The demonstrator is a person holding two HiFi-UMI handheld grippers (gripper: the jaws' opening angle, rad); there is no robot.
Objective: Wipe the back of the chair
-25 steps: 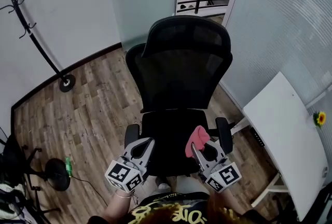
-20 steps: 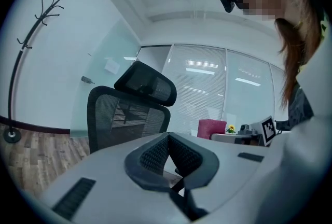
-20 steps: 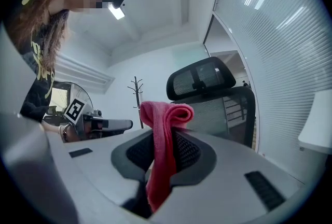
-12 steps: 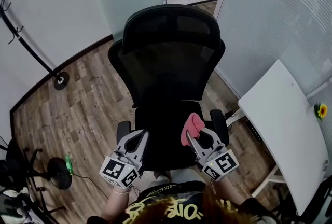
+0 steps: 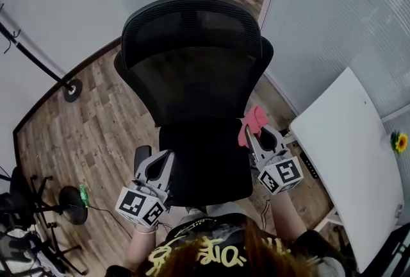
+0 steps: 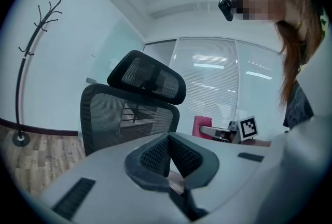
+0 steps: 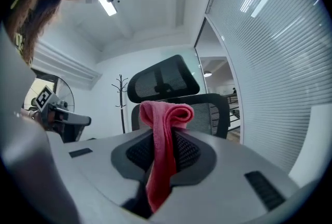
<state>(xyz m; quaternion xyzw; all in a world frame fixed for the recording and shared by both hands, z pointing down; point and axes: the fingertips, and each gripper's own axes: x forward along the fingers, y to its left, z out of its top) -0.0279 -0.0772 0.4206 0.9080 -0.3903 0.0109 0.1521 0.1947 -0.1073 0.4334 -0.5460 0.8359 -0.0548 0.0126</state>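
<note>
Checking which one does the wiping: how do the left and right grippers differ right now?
The right gripper is shut on a pink cloth; the left gripper is shut on nothing. The right gripper reaches nearer the chair back than the left gripper. Both point toward the chair back.

Black mesh-backed office chair (image 5: pixel 192 70): open-weave mesh backrest and headrest, matt; rim smooth plastic. Pink folded cloth (image 7: pixel 162 155): soft, fine nap, like microfibre. Brown plank floor (image 5: pixel 83 122): wood grain, slight sheen. White flat table top (image 5: pixel 346 160): smooth, matt.
</note>
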